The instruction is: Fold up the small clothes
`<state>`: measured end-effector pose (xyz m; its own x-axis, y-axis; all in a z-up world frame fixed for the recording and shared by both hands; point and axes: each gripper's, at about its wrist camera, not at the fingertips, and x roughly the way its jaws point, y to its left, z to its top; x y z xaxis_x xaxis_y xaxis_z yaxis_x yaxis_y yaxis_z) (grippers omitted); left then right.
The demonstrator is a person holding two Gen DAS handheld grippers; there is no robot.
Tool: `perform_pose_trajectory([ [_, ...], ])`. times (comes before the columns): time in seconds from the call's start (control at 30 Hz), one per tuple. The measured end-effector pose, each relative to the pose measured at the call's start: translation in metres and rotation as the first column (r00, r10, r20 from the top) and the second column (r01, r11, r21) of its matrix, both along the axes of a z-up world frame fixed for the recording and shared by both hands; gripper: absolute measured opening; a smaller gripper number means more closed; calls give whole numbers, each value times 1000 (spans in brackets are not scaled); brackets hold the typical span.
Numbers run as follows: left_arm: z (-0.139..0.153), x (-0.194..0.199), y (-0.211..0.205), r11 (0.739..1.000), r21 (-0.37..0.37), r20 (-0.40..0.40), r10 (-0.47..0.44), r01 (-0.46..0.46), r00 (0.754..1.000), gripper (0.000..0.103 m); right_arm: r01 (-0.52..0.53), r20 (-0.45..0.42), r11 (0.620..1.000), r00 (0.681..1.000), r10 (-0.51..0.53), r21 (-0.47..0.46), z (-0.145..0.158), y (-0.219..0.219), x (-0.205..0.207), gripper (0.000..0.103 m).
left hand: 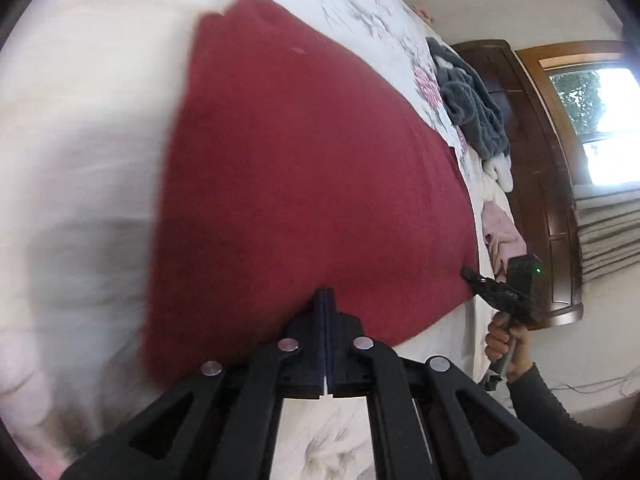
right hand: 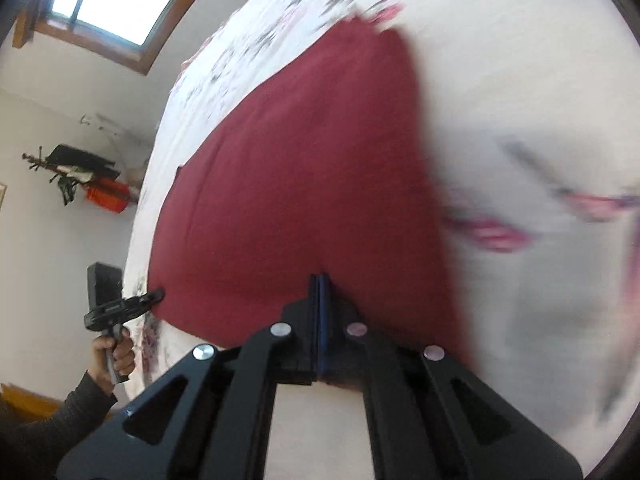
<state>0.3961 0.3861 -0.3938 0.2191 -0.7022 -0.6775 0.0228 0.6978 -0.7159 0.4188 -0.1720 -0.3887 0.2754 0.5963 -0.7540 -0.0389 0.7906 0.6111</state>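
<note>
A dark red cloth [left hand: 304, 168] lies spread on a white bed sheet [left hand: 80, 128] printed with pink flowers. My left gripper [left hand: 325, 294] is shut on the cloth's near edge, one corner of it. In the left wrist view the right gripper [left hand: 469, 273] pinches the other near corner at the right. My right gripper [right hand: 320, 280] is shut on its corner of the red cloth [right hand: 304, 168]. The left gripper [right hand: 158, 294] shows at the left of that view, nipping the cloth edge, with a hand [right hand: 114, 354] on its handle.
A heap of grey, white and pink clothes [left hand: 476, 120] lies at the bed's far side by a dark wooden headboard [left hand: 536, 184]. A window [left hand: 600, 120] and a radiator are beyond. A coat rack [right hand: 76, 176] stands by the wall.
</note>
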Motion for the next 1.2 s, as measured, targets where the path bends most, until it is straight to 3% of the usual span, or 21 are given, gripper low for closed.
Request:
perform_pose_trajectory([
  [0.1, 2, -11, 31, 998, 4, -22, 56, -56, 998, 3, 63, -22, 998, 998, -64, -25, 2, -28, -5, 0],
  [0.13, 5, -15, 41, 996, -9, -30, 93, -93, 995, 6, 80, -11, 994, 997, -81, -80, 9, -32, -8, 0],
  [0.17, 11, -16, 46, 990, -12, -32, 138, -138, 990, 12, 78, 5, 989, 997, -78, -127, 17, -30, -15, 4],
  [0.23, 20, -19, 54, 980, 11, -19, 199, -199, 980, 51, 69, 60, 970, 997, -57, -231, 41, -15, -27, 8],
  [0.3, 29, -23, 69, 972, 30, -1, 234, -234, 972, 53, -13, 142, 931, 987, 69, -363, 67, 27, -45, 11],
  [0.33, 31, -24, 73, 971, 10, 0, 240, -240, 971, 57, -69, 185, 890, 968, 169, -451, 80, 67, -58, 23],
  [0.37, 34, -26, 76, 967, -29, -2, 255, -255, 967, 61, -123, 210, 847, 941, 265, -517, 88, 102, -72, 34],
  [0.4, 35, -28, 81, 963, -47, -3, 265, -265, 964, 67, -158, 228, 810, 913, 338, -565, 90, 130, -83, 37],
  [0.43, 36, -30, 84, 955, -81, -1, 288, -287, 958, 69, -193, 252, 743, 861, 441, -641, 93, 172, -101, 44],
  [0.47, 37, -31, 87, 947, -117, -5, 301, -300, 954, 69, -214, 263, 695, 818, 511, -687, 93, 201, -115, 55],
  [0.5, 35, -32, 91, 940, -142, -16, 310, -309, 951, 71, -232, 267, 648, 773, 575, -725, 91, 232, -127, 59],
  [0.53, 33, -34, 97, 931, -174, -29, 320, -321, 947, 73, -236, 271, 583, 711, 649, -777, 87, 268, -140, 62],
  [0.63, 33, -28, 91, 914, -223, -41, 339, -340, 940, 75, -202, 262, 444, 573, 776, -873, 62, 339, -164, 69],
  [0.7, 31, -29, 96, 908, -242, -45, 342, -342, 939, 75, -174, 240, 373, 510, 826, -912, 46, 373, -171, 69],
  [0.8, 31, -30, 100, 910, -249, -33, 334, -332, 942, 75, -77, 162, 209, 397, 903, -975, 10, 421, -178, 67],
  [0.87, 31, -32, 104, 909, -257, -21, 333, -327, 943, 75, -48, 133, 163, 376, 917, -985, -6, 433, -177, 67],
  [1.03, 24, -31, 108, 899, -293, -17, 334, -324, 943, 76, -29, 77, 94, 375, 924, -995, -33, 451, -164, 64],
  [1.2, 15, -21, 107, 890, -327, -27, 327, -317, 945, 76, 3, 77, 82, 374, 924, -997, -39, 466, -152, 57],
])
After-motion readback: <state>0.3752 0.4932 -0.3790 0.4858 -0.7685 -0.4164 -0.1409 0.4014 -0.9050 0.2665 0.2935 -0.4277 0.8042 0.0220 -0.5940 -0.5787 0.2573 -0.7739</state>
